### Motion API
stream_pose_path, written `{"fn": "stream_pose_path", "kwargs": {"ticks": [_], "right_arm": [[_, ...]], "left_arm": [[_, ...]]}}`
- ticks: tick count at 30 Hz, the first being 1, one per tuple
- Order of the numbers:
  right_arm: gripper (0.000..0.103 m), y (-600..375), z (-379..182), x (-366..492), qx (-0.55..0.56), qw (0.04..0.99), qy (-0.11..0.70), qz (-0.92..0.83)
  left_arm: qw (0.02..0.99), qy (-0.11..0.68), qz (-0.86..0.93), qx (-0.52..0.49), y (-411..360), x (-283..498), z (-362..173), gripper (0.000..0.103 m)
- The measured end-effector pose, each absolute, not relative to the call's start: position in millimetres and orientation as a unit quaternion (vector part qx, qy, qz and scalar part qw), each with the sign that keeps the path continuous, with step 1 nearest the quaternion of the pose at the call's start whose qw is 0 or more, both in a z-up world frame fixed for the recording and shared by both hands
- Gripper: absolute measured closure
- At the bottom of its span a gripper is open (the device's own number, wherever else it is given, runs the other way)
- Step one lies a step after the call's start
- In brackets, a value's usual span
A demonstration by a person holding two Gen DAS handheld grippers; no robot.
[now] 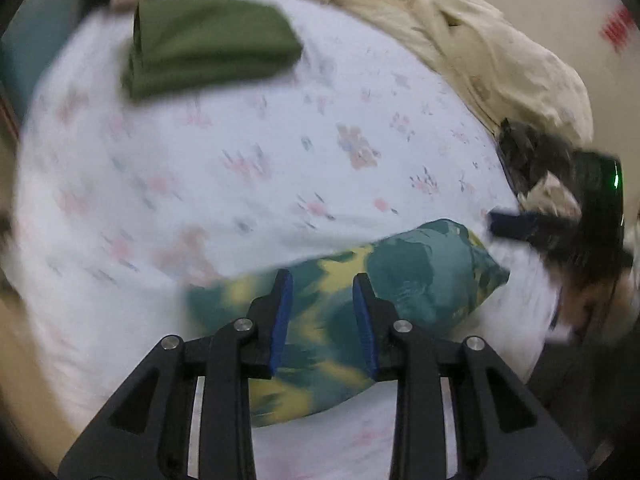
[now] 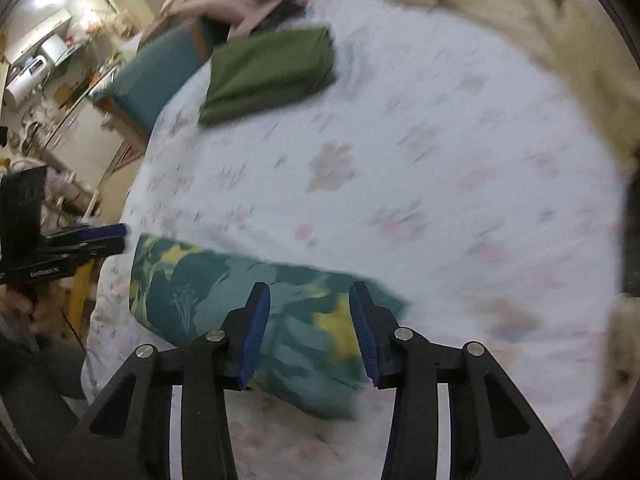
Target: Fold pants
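Pants folded small near the bed edge, both grippers over them

Pants [image 1: 344, 312] here are the teal and yellow patterned pair, lying as a compact folded bundle on the floral bedsheet [image 1: 240, 152], close to the near edge. Left gripper [image 1: 322, 320] hangs above them with its jaws partly open, nothing between them. Same for the right gripper [image 2: 309, 332]: jaws apart, empty, over the right part of the bundle.

Fabric looks thin, soft and light, so I'd guess it flops and slides apart if lifted by one layer. Best bet is pinching through all layers at a folded edge or corner, one gripper per end.

A folded green garment [image 1: 212, 48] sits well apart at the far side, with a cream blanket [image 1: 480, 60] bunched beyond it. Both views are blurry.
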State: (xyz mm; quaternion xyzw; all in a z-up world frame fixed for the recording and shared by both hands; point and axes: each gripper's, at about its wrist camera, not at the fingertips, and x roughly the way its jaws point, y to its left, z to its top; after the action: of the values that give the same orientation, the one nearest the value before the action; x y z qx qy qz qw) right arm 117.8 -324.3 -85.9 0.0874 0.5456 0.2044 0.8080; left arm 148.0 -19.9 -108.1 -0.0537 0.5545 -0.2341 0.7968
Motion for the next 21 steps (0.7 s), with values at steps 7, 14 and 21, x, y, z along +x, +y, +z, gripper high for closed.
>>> {"fn": "stream_pose_path", "kwargs": {"ticks": [7,14,21], "right_arm": [[0.063,-298.9,-151.8,108.3,-0.067,0.760,0.616,0.198],[0.057,-354.9,-127.4,105.6,0.031,0.777,0.610,0.149],[0.012,-382.3,-120.5,107.2,0.220,0.770,0.579,0.154]], "left_arm": [[0.773,0.599,-0.206,0.030,-47.2,116.0,-160.6,0.067],[0.781,0.606,-0.148,-0.039,3.3,114.7,-134.3,0.069],[0.810,0.558,-0.081,-0.163,42.3,116.8,-138.3,0.008]]}}
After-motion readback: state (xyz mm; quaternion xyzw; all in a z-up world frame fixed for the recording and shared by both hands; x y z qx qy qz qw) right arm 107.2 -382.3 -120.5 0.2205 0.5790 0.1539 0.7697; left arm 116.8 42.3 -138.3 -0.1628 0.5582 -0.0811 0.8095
